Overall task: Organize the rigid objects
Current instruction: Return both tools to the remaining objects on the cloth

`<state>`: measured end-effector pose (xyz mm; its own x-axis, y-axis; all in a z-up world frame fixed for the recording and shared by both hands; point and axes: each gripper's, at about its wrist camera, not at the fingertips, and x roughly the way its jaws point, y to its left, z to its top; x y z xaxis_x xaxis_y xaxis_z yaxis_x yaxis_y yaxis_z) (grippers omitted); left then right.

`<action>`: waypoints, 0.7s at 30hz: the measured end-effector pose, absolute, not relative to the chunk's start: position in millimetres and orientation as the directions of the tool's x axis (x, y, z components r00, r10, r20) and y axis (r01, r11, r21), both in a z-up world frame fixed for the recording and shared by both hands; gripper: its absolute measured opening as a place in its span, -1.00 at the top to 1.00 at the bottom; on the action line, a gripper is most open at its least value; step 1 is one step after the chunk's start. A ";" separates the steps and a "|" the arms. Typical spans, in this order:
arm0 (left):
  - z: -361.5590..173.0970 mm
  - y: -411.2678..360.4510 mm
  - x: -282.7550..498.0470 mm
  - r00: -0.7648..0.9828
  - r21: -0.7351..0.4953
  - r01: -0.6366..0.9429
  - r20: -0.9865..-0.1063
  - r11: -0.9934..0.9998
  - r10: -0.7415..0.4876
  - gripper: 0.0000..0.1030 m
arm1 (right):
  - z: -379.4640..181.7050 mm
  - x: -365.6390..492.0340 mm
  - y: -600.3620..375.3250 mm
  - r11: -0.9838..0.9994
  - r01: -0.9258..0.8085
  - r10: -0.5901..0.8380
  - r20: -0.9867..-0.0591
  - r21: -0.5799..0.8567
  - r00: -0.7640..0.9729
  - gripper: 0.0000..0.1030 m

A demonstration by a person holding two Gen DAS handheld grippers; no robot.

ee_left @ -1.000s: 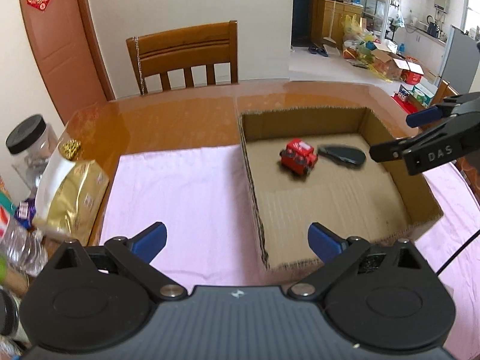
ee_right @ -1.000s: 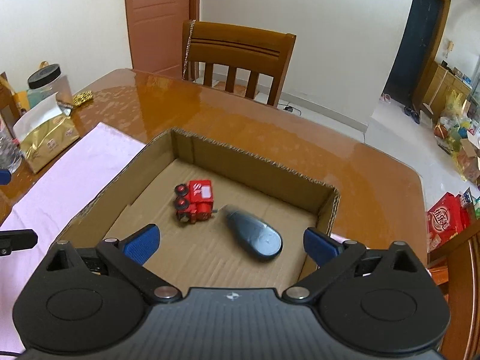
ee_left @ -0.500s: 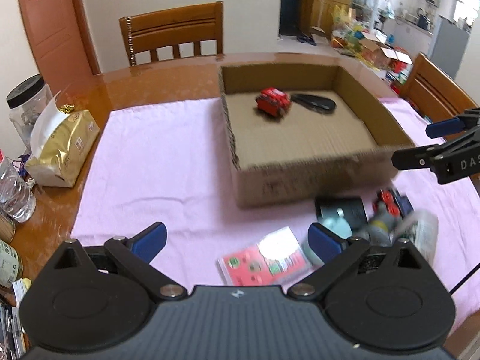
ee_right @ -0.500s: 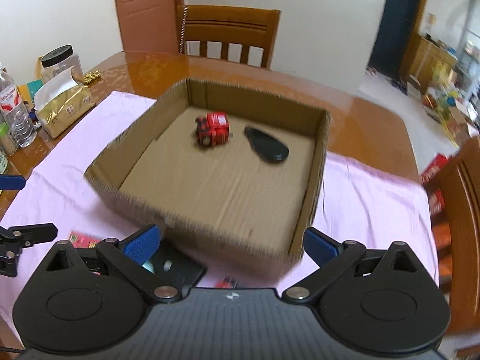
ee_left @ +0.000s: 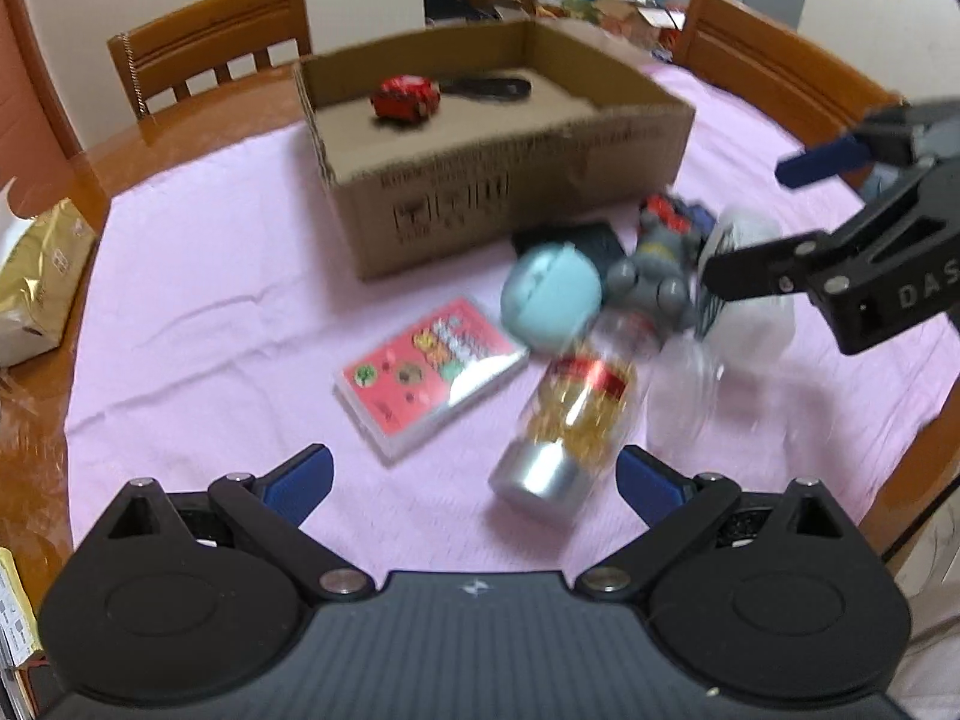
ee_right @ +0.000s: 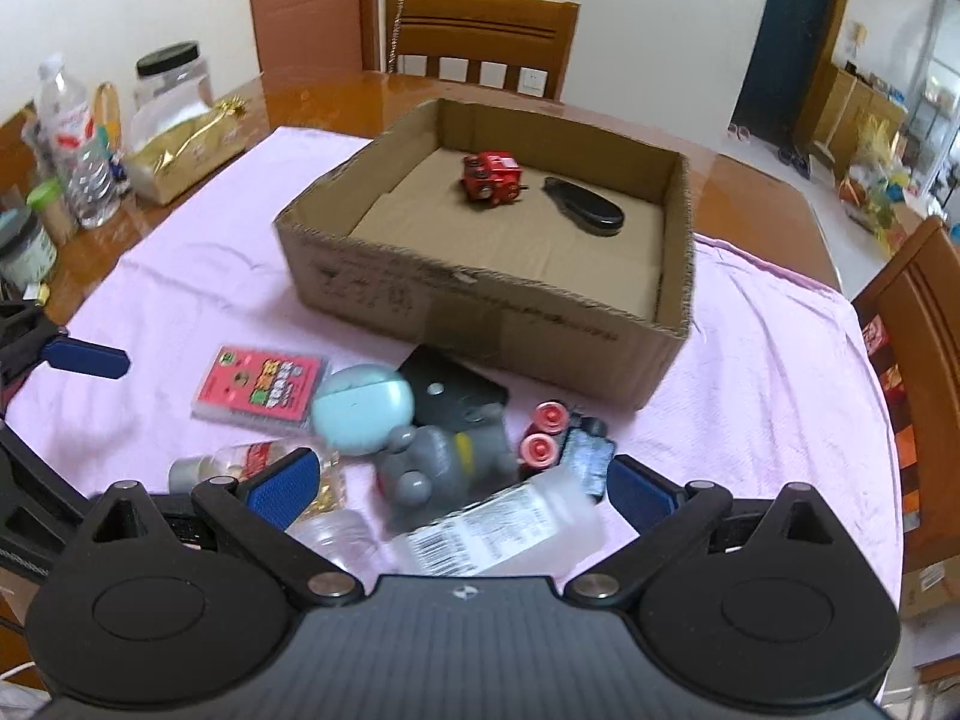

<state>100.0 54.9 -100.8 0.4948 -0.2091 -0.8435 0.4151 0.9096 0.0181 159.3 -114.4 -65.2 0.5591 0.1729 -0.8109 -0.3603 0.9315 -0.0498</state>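
Soft, even daylight fills both views. The wooden table (ee_right: 336, 97) behind the box (ee_right: 480, 306) shows glare. Motion blur smears the nearer clutter, and fisheye bending curves the edges.

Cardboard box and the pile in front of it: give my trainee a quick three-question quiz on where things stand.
1. True or false: the open cardboard box already holds the red toy truck and a flat black oval object.
2. Multiple choice: the flat pink card pack lies (A) inside the box, (B) on the pink tablecloth, (C) on the wooden chair.
3. Fill in: the left gripper and the right gripper are both ____.

Key: 1 true; 2 B; 3 open, holding nothing.
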 end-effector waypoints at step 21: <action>-117.5 106.2 123.3 0.503 0.006 0.269 -0.854 0.963 -0.135 -0.95 | -101.7 119.7 -67.4 0.908 -0.286 -0.077 -0.795 -0.305 0.602 -1.00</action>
